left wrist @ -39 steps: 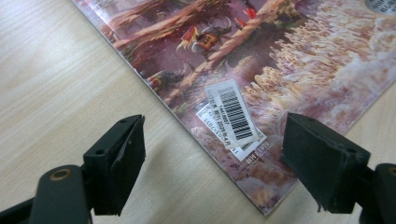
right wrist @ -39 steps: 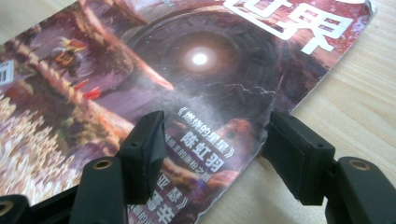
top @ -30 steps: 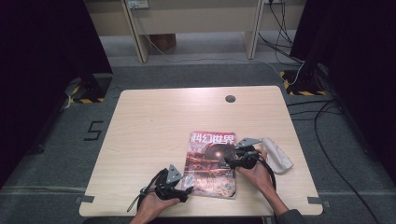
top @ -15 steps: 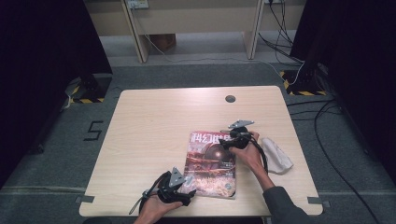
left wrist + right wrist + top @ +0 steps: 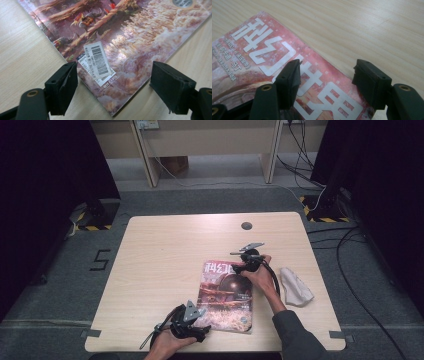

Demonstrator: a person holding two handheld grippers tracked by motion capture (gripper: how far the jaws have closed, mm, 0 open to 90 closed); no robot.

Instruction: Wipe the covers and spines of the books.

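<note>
A magazine [image 5: 225, 295] with a reddish cover lies flat on the wooden table [image 5: 165, 250], near the front edge. My left gripper [image 5: 201, 324] rests at its near left corner. In the left gripper view the open jaws of the left gripper [image 5: 113, 82] straddle that corner of the magazine [image 5: 120, 37], by the barcode label, without pressing on it. My right gripper [image 5: 240, 264] sits at the far right corner. Its jaws have just been opening further, and in the right gripper view the right gripper [image 5: 327, 72] stands open over the magazine's [image 5: 249, 55] white title characters.
A crumpled white cloth [image 5: 295, 287] lies on the table to the right of the magazine. A dark round cable hole [image 5: 246, 225] sits near the far edge. Bare wood stretches to the left and beyond the magazine.
My right gripper has moved away from the person along the magazine's right side to its far right corner. The left gripper and the magazine have stayed put.
</note>
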